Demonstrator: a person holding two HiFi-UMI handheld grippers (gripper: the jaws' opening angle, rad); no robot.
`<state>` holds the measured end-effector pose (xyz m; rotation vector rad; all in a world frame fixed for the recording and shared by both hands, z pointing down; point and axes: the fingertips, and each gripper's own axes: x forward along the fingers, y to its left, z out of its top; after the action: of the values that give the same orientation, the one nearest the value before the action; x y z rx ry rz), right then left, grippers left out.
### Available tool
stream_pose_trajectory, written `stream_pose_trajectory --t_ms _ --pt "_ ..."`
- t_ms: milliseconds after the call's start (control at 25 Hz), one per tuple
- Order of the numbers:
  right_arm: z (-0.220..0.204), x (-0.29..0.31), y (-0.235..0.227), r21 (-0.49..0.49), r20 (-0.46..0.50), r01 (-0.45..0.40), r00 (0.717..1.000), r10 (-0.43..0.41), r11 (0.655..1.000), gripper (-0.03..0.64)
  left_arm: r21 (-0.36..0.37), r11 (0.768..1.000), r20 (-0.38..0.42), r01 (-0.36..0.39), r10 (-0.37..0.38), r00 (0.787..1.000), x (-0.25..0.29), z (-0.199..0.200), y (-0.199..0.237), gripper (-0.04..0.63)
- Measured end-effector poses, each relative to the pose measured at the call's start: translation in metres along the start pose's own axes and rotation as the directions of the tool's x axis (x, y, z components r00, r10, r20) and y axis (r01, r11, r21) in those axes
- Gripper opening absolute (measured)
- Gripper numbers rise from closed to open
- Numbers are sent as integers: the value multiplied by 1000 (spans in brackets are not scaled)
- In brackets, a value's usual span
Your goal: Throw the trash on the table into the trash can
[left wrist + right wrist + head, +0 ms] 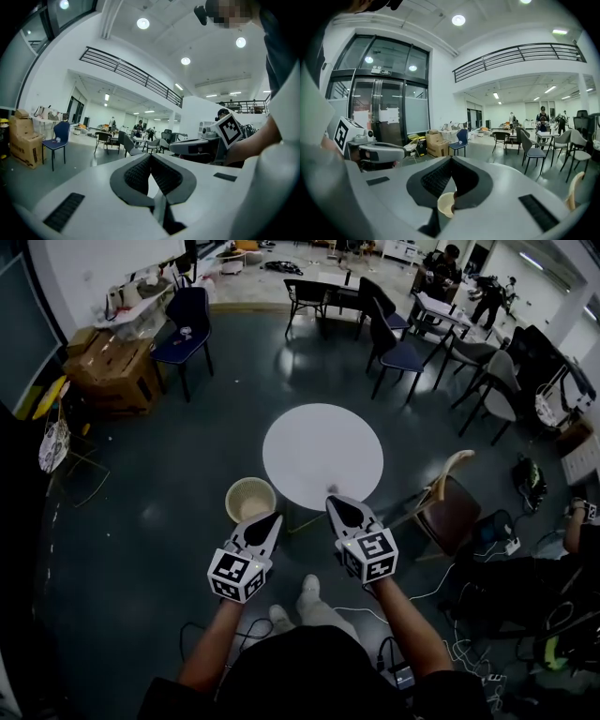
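Observation:
A round white table [323,456] stands ahead of me, and its top shows as plain white in the head view. Left of its near edge, on the dark floor, sits a cream woven trash can [250,500]. My left gripper [275,518] is shut with nothing in it, its tip just right of the can's rim. My right gripper [334,502] is also shut and holds nothing, its tip over the table's near edge. In the right gripper view the trash can [446,204] shows below the closed jaws. In the left gripper view the jaws meet, and the right gripper [206,145] is alongside.
A wooden chair [450,507] stands right of the table, with cables [469,549] on the floor near it. Cardboard boxes [112,371] and a blue chair [187,329] are at the far left. More chairs, desks and people are at the back right.

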<state>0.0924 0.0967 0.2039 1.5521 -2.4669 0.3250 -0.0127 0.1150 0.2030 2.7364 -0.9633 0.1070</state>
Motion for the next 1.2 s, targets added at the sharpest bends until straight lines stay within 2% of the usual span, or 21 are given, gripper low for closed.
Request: stream_pose_trajectory --t_ms 560,760,1000,1200 --pt "-56 30 -135 122 -61 103 994 -96 987 18 -14 998 -150 68 -69 986 136 -56 -3 15" --pt "-86 42 -165 152 -93 131 989 -118 980 18 -19 996 -191 85 -87 978 175 -82 4 15" --pt "-126 61 -193 176 -135 131 985 -108 976 18 -12 994 -246 106 -106 963 223 -118 12 15" --pt "-161 80 -213 204 -169 145 979 -111 968 18 -51 994 -268 94 -105 958 258 -152 28 17"
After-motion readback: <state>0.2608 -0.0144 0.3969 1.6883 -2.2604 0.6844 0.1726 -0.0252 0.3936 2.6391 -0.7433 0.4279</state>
